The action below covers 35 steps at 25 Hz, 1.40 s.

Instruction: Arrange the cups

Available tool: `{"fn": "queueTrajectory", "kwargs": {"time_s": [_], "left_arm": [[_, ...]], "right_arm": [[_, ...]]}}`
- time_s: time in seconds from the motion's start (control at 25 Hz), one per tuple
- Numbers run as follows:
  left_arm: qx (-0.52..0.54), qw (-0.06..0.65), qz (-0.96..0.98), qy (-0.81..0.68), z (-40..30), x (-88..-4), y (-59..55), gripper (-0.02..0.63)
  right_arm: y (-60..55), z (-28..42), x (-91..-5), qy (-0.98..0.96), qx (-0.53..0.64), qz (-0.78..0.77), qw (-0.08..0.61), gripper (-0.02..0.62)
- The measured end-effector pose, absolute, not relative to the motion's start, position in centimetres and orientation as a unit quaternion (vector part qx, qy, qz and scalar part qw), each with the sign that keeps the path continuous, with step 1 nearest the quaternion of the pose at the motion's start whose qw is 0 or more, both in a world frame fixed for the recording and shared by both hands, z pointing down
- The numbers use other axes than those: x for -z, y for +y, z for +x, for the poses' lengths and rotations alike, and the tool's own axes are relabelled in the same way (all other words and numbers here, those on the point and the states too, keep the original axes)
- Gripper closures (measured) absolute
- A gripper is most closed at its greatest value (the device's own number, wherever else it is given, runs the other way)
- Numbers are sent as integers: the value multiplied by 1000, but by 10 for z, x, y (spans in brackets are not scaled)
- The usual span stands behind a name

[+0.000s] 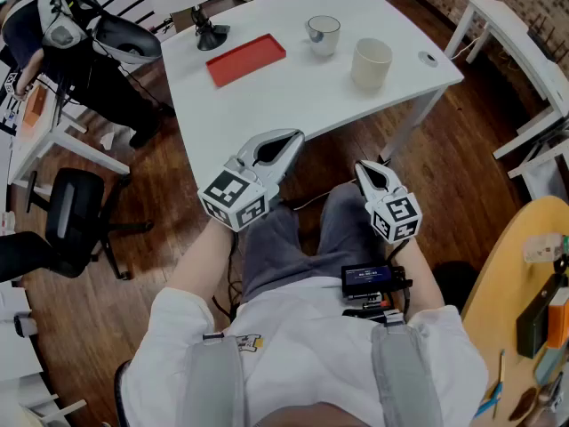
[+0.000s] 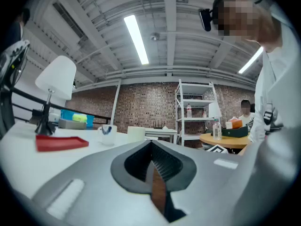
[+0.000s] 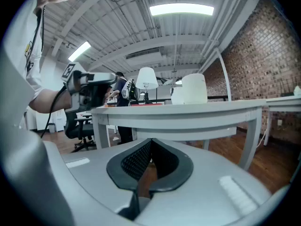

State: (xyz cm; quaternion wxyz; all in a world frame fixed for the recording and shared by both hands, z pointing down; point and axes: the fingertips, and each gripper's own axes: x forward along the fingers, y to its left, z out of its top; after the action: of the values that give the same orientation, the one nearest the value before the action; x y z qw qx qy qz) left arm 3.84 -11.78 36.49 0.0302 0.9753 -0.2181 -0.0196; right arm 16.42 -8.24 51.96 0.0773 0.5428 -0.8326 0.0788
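Two cups stand on the white table point(image 1: 293, 96): a white cup with a dark inside point(image 1: 324, 34) and, to its right, a taller cream cup point(image 1: 371, 63). A flat red tray point(image 1: 247, 59) lies to their left. My left gripper point(image 1: 292, 136) hovers at the table's near edge, shut and empty. My right gripper point(image 1: 361, 165) is lower, in front of the edge, also shut with nothing held. The left gripper view shows the red tray point(image 2: 61, 142), white cup point(image 2: 108, 134) and cream cup point(image 2: 136, 133) ahead. From below table level, the right gripper view catches the cream cup point(image 3: 194, 89).
A black lamp base point(image 1: 211, 36) stands behind the tray, and a small round disc point(image 1: 429, 59) lies at the table's right corner. An office chair point(image 1: 76, 207) is at the left, a round wooden table point(image 1: 516, 265) at the right, and a white bench point(image 1: 520, 34) far right.
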Motion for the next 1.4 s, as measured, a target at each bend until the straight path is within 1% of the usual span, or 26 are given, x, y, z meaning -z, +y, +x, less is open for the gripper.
{"fn": "queueTrajectory", "kwargs": {"time_s": [0.12, 0.2, 0.36, 0.48, 0.6, 0.68, 0.76, 0.88, 0.92, 1.0, 1.2, 1.4], "left_arm": [[-1, -3, 973, -231, 53, -341, -167, 606], [-20, -12, 971, -239, 62, -337, -198, 606], [-56, -5, 966, -251, 83, -347, -251, 606], [-64, 9, 963, -262, 98, -355, -282, 606], [-74, 8, 958, -276, 109, -359, -311, 606], [-86, -11, 957, -276, 115, -358, -328, 601], [-101, -45, 960, -257, 125, -354, -342, 524], [-138, -105, 961, -217, 142, -349, -358, 334], [-151, -122, 960, -204, 147, -351, -364, 283], [-176, -146, 957, -179, 156, -358, -376, 229], [-215, -174, 954, -117, 175, -371, -391, 152], [-285, -181, 941, -41, 190, -391, -393, 138]], "right_arm": [[-108, 166, -489, -841, -47, 531, 86, 595], [-126, 166, -467, -845, -24, 524, 99, 595], [-166, 158, -412, -843, 37, 514, 154, 595], [-198, 154, -366, -833, 86, 509, 198, 595], [-230, 157, -333, -823, 103, 516, 215, 595], [-245, 164, -317, -818, 101, 525, 210, 595], [-254, 173, -306, -816, 92, 536, 196, 594], [-253, 184, -309, -819, 71, 538, 184, 557], [-251, 186, -313, -821, 66, 537, 184, 552], [-248, 187, -322, -823, 57, 535, 184, 548], [-240, 181, -345, -836, 37, 510, 199, 548], [-235, 160, -366, -852, 30, 474, 221, 549]]}}
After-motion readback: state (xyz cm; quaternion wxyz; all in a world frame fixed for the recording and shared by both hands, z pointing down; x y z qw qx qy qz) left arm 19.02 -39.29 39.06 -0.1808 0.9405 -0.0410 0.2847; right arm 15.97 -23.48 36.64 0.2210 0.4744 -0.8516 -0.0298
